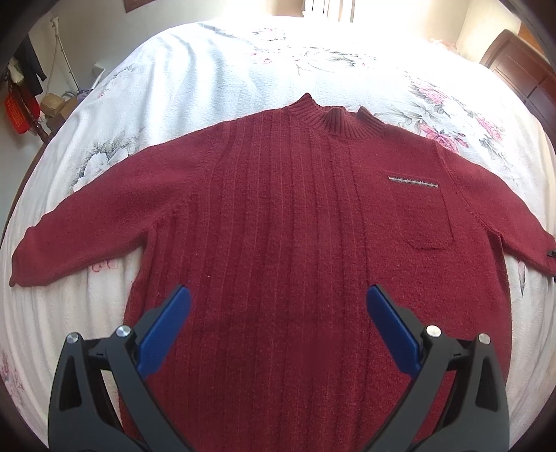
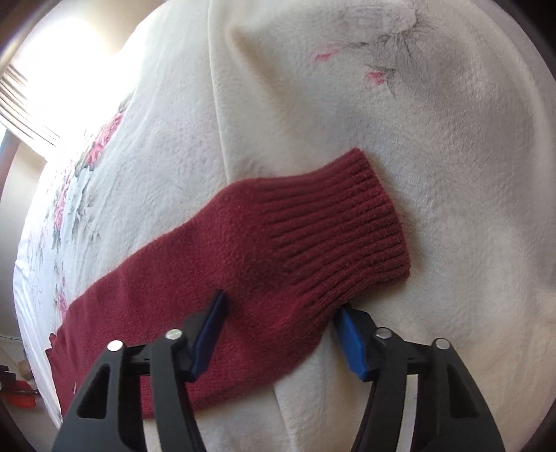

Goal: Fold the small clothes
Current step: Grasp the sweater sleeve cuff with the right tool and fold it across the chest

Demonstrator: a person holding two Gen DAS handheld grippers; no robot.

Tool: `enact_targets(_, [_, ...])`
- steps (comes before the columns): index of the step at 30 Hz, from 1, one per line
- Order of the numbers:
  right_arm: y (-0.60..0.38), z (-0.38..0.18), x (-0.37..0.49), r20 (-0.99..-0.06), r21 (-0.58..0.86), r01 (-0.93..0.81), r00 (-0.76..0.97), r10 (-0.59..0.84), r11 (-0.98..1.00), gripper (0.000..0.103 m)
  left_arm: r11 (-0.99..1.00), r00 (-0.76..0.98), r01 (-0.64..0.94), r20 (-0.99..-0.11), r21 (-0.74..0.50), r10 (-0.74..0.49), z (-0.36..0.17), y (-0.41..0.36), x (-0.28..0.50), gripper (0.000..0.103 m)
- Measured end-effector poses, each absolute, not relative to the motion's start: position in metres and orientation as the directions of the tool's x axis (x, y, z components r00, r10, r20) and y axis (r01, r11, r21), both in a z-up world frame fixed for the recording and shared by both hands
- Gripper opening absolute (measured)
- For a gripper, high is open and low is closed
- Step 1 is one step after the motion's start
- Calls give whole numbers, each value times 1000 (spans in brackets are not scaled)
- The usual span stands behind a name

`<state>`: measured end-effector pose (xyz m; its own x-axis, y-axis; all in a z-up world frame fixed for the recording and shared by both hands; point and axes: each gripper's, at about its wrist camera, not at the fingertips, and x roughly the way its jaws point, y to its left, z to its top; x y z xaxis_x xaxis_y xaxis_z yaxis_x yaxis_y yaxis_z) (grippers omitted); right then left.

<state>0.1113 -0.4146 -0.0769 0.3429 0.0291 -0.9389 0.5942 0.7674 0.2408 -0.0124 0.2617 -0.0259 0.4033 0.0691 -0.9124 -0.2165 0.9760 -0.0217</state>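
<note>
Soft, floppy dark-red knit sweater (image 1: 278, 215) lies flat on floral bedspread (image 1: 208, 69); left gripper (image 1: 278, 309) jaws spread, empty; right gripper (image 2: 281, 313) jaws apart astride ribbed cuff (image 2: 340, 222), the sensible pinch spot.

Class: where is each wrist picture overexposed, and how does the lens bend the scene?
Left wrist view: window glare whitens the bed cover; the sweater bows outward. Right wrist view: the upper-left corner is blown out; the cuff stays sharp, the edges curve.

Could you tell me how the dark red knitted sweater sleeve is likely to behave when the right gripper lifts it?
The dark red knitted sweater sleeve lies limp on the bedspread, so it will probably droop. Its fuzzy knit should grip the right gripper pads, not slip.
</note>
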Motion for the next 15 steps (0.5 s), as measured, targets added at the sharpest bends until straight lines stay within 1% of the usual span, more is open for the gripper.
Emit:
enact_targets(1, [-415,-74,112,-931,257,580,363,37,773,34,975,405,-222,-911,-22,72,-27,265,-12,100])
enact_targets(3, [-413,-67,110,-912,299,562,407,57,772,18,971,407,-238,-910,-20,81,-28,270,-11,100])
enact_targets(5, [-407,-55,107,-898,290,549,440,24,784,16,968,403,-252,-911,-23,83,-31,276,-10,100])
enact_targets(8, [-374,-32,111,-878,200,475,474,-58,857,14,963,398,-266,-914,-31,80,-34,285,-9,100])
enact_targets(11, [-328,-11,115,-840,211,355,542,-16,911,14,952,398,-302,-913,-42,86,-35,296,-10,100])
enact_targets(15, [-247,-3,126,-836,177,211,547,34,961,14,941,398,-325,-916,-91,49,-34,306,-13,100])
